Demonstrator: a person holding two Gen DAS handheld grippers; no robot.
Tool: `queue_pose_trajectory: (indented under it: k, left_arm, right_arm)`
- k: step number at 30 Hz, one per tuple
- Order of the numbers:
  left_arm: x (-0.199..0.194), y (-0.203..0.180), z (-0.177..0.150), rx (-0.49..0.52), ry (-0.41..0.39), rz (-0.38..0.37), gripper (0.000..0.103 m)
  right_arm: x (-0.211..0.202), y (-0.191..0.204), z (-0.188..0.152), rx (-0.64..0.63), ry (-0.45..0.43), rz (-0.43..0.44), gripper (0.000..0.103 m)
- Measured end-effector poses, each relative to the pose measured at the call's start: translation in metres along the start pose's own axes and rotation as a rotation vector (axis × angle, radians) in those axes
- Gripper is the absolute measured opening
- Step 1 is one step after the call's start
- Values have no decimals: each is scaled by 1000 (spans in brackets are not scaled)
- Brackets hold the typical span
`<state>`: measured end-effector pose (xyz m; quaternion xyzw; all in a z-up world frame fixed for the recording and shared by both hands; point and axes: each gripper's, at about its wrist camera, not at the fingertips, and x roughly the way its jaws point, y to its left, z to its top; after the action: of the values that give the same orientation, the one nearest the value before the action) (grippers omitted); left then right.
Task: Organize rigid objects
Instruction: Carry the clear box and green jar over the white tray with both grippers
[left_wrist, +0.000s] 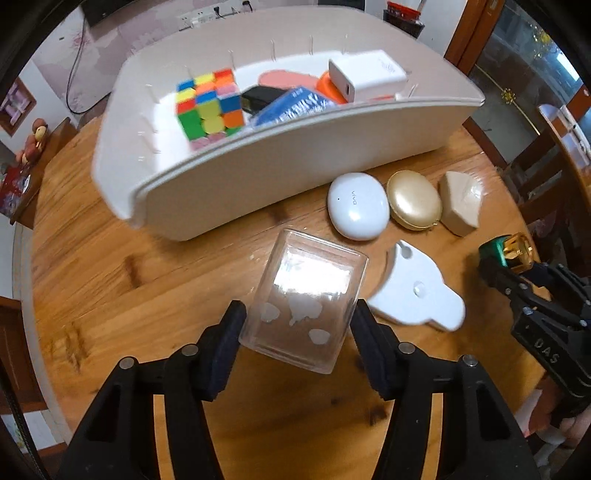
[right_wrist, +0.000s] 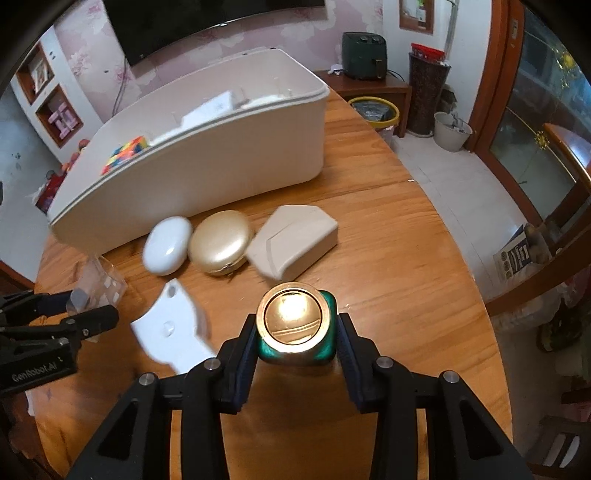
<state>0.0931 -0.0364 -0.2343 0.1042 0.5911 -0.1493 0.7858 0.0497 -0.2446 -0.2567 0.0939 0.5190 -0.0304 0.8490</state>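
My left gripper (left_wrist: 297, 332) is shut on a clear plastic box (left_wrist: 306, 295), its pads pressing the box's two sides above the wooden table (left_wrist: 122, 266). In the right wrist view that clear plastic box (right_wrist: 99, 282) shows at the far left in the left gripper (right_wrist: 94, 306). My right gripper (right_wrist: 297, 334) is shut on a green bottle with a gold cap (right_wrist: 293, 317), held upright. The same bottle (left_wrist: 511, 253) appears at the right edge of the left wrist view. A large white bin (left_wrist: 295, 162) stands behind and holds a colourful puzzle cube (left_wrist: 208, 107) and a white charger (left_wrist: 365, 75).
In front of the bin lie a white earbud case (left_wrist: 356, 206), a gold oval case (left_wrist: 413, 199) and a beige angular box (left_wrist: 460, 206). A flat white shaped piece (left_wrist: 417, 288) lies between the two grippers. The table edge (right_wrist: 476, 280) curves off to the right.
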Motion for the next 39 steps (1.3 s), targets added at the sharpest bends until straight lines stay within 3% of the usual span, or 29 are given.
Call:
queue_pose_trajectory:
  k: [9, 21, 30, 39]
  left_arm:
    - [-84, 18, 23, -27, -82, 33, 61]
    - [-129, 39, 102, -15, -224, 72, 61]
    - [-116, 55, 159, -37, -246, 107, 61]
    - [-51, 78, 199, -126, -151, 142, 61]
  right_arm:
    - [-52, 32, 4, -75, -55, 31, 41]
    - [-99, 80, 71, -169, -154, 70, 41]
    - [-86, 92, 152, -154, -217, 65, 41]
    - [-24, 98, 216, -116, -151, 17, 41]
